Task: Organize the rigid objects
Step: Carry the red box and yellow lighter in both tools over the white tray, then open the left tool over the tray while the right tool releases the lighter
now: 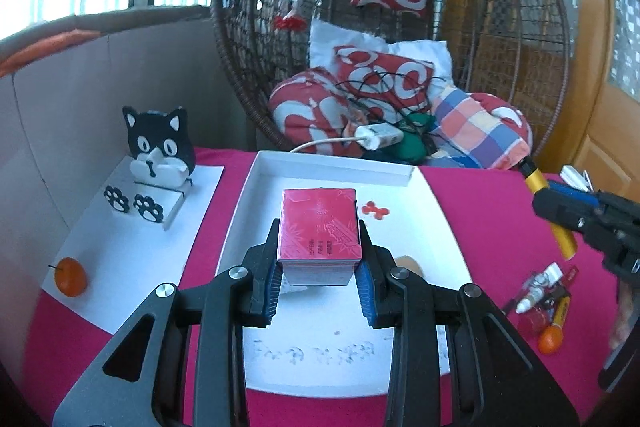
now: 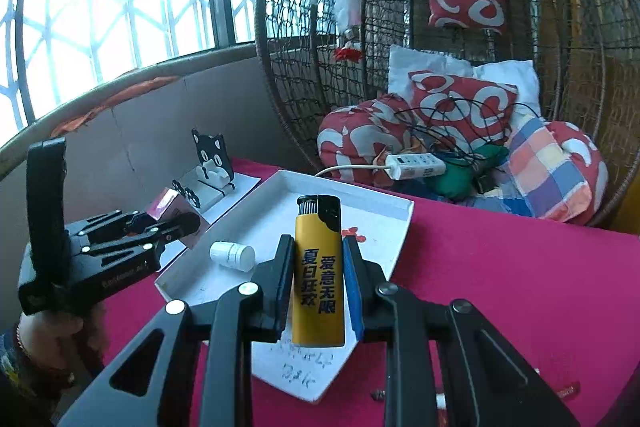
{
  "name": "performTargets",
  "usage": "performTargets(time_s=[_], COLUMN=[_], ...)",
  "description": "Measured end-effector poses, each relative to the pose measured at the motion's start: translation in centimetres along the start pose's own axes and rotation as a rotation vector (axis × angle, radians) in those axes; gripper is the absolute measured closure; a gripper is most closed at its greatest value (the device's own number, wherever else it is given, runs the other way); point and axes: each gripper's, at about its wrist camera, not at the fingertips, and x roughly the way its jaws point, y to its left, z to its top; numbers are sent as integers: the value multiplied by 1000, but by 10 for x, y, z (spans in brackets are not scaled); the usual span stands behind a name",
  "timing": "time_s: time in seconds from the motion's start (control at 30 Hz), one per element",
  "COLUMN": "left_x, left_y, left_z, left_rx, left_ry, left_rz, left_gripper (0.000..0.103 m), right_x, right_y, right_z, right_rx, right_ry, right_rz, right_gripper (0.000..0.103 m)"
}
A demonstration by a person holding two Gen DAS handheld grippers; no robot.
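Note:
My left gripper [image 1: 319, 269] is shut on a red card box [image 1: 319, 227] and holds it above the white tray [image 1: 436, 227]. In the right wrist view the left gripper [image 2: 176, 223] shows at the left, with the pink-red box [image 2: 162, 205] between its fingers. My right gripper [image 2: 318, 281] is shut on a yellow lighter [image 2: 319, 275], held upright over the tray's near corner [image 2: 384, 223]. The right gripper [image 1: 592, 223] with the lighter [image 1: 554, 211] also shows at the right of the left wrist view. A white pill bottle [image 2: 233, 255] lies in the tray.
A black-and-white cat phone stand [image 1: 158, 157] and an orange fruit [image 1: 71, 277] sit on a white sheet at the left. A glue bottle [image 1: 534, 293] and small items lie on the red cloth at the right. A wicker hanging chair [image 1: 400, 67] with cushions stands behind the table.

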Motion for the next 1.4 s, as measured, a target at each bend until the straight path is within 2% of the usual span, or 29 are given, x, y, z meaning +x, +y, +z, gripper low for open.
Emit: performTargets(time_s=[0.1,0.23,0.33,0.63,0.77,0.9,1.0,1.1,1.17,1.2,1.23,1.27,1.3,1.4], left_x=[13,41,59,87,109,119,120,114,104,100,93,88,82,59], left_y=[7,12,15,-2,-6,-12,-9,-4,1,3,6,9,12,21], left_z=[0,2,4,16,18,12,10,13,18,19,21,22,22,21], left_rx=[-33,-41,-69,-25,-37,-19,-46,-66,-77,-82,-92,-101,-113,-158], left_ry=[27,64,95,96,138,178,186,162,118,98,64,46,30,-45], left_rz=[0,41,29,46,45,25,13,8,34,37,52,69,81,110], left_gripper=[72,72,72,72,72,72,72,58,24,18,8,0,0,0], right_x=[23,52,73,104,115,124,125,122,119,116,113,109,105,96], right_y=[-1,-2,-3,-13,-15,-15,-14,-10,-6,-3,0,2,3,8], right_z=[-1,-2,-3,-7,-11,-19,-22,-21,-20,-19,-19,-20,-20,-22], right_rx=[33,72,91,141,160,167,165,145,125,118,116,116,119,114], right_ry=[44,86,114,157,178,205,201,182,163,149,131,110,81,49], right_rz=[19,15,6,-23,-35,-48,-66,-101,-120,-125,-130,-138,-144,-169], right_gripper=[80,80,80,80,80,79,79,78,76,63,35,19,0,0])
